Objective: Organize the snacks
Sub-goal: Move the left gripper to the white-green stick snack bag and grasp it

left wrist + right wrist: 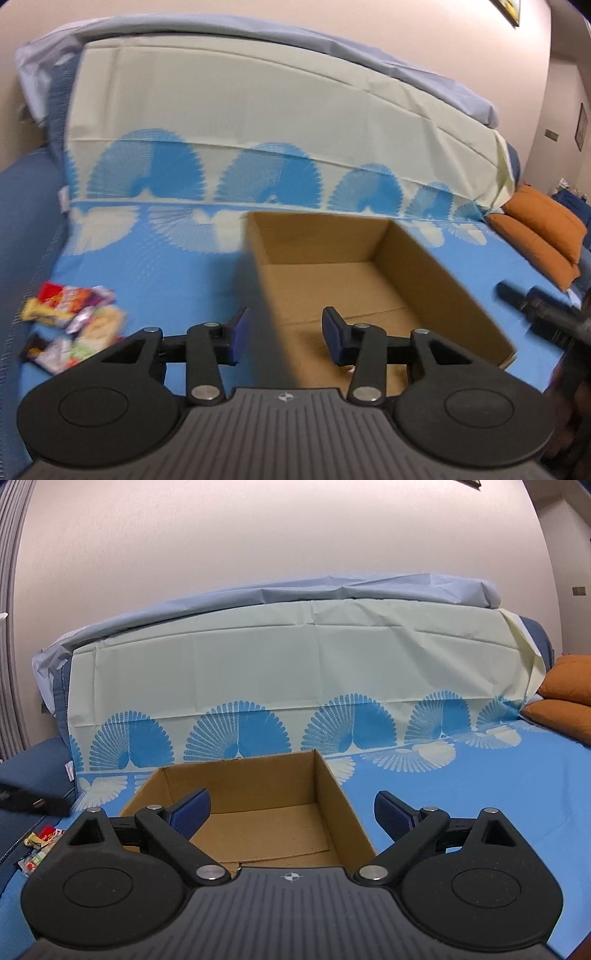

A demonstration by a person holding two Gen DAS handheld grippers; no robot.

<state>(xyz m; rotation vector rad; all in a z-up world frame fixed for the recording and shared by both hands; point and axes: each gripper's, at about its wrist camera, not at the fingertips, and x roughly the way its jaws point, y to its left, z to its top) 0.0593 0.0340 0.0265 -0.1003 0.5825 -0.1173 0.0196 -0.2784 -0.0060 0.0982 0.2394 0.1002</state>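
Lying in a heap on the blue patterned bedsheet (155,273), the snack packets (70,325) sat left of the open cardboard box (436,269), well apart from it and untouched. The left gripper (284,334) hung over the box's near left corner, its jaws narrowly parted with nothing between them. The right gripper (291,814) faced the box from the near side, jaws spread wide and holding nothing. Two orange pillows (543,236) lay stacked at the far right of the bed
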